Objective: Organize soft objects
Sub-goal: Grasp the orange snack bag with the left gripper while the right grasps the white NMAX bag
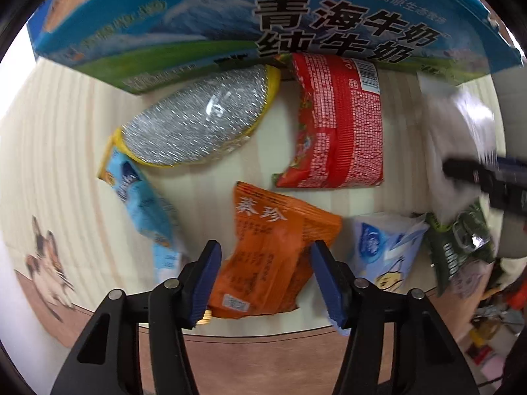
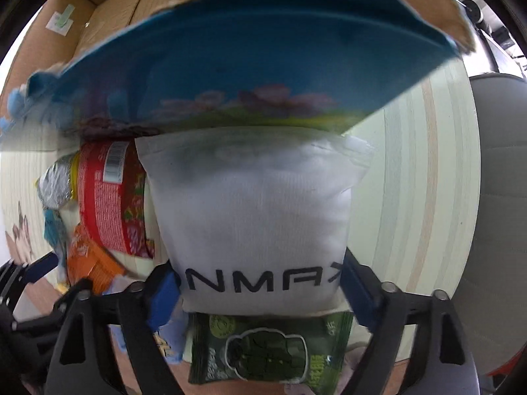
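Observation:
In the left wrist view my left gripper [image 1: 263, 273] is open with its blue pads either side of an orange snack packet [image 1: 273, 250] lying on the pale wooden table [image 1: 210, 171]. Beyond lie a silver scouring pad in yellow-edged wrap [image 1: 201, 118], a red packet [image 1: 339, 121] and a light blue packet [image 1: 145, 197]. In the right wrist view my right gripper [image 2: 260, 288] is shut on a white cloth bag printed "NMAX" [image 2: 253, 223], close to the blue milk carton box [image 2: 263, 65]. A green packet [image 2: 266, 349] lies under it.
The open blue cardboard box [image 1: 230, 23] stands at the table's far side. A white and blue tissue packet [image 1: 382, 247] and the green packet [image 1: 457, 247] lie at the right. The table's front edge [image 1: 263, 332] is near the left gripper. A grey chair [image 2: 494, 164] stands right.

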The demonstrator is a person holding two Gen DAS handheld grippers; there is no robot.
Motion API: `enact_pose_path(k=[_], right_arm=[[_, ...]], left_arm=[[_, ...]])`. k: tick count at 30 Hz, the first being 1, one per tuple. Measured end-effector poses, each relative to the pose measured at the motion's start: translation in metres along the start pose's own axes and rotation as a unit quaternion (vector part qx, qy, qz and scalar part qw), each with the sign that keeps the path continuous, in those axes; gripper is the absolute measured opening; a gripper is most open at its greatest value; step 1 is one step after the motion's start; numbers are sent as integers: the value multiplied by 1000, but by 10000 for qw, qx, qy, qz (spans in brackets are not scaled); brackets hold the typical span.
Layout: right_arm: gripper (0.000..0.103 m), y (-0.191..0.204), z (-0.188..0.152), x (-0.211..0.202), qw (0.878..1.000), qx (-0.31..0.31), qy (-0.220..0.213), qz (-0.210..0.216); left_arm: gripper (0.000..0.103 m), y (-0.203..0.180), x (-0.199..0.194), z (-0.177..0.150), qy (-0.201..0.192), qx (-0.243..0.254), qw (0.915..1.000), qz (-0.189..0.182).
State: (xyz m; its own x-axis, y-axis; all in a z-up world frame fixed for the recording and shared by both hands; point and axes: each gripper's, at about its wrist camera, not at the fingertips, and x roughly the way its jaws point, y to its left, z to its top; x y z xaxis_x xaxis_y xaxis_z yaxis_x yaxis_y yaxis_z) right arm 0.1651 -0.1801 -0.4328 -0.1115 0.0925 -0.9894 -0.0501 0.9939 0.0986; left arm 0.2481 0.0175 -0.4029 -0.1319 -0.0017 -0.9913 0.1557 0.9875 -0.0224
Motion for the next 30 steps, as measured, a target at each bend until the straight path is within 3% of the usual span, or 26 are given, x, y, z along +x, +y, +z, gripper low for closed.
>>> enact_pose_path(k=[5,9,14,17,23,24,25,26,28,30], right_arm=[[82,-15,-19,10,9988,-7,432,234],[84,-19,-22,17,9986,52,433,285],[91,-17,-17,8,9982,-3,457,398],[97,-5,-16,9,9987,-132,357,346],[100,13,-9,13,9988,-285,388,66],[100,16,-7,17,9989,-250,389,35],[100,14,-7,18,9990,-186,401,15],[99,12,-7,20,9991,-83,410,10],[86,7,-4,19,9993,81,360,-51],[80,1,-3,20,9994,146,329,21]], left_arm=[[55,8,18,-3,187,-132,9996,-189],[55,24,31,-10,488,-326,9965,-594],[55,51,38,-31,524,-377,9934,-953],[62,49,40,-50,558,-194,9938,-944],[63,40,79,-86,684,-58,9951,-711],[59,42,83,-90,635,-118,9952,-731],[49,46,88,-94,597,-228,9948,-790],[48,48,93,-98,592,-344,9939,-859],[40,55,96,-106,433,-518,9937,-891],[36,60,96,-114,297,-627,9937,-879]])
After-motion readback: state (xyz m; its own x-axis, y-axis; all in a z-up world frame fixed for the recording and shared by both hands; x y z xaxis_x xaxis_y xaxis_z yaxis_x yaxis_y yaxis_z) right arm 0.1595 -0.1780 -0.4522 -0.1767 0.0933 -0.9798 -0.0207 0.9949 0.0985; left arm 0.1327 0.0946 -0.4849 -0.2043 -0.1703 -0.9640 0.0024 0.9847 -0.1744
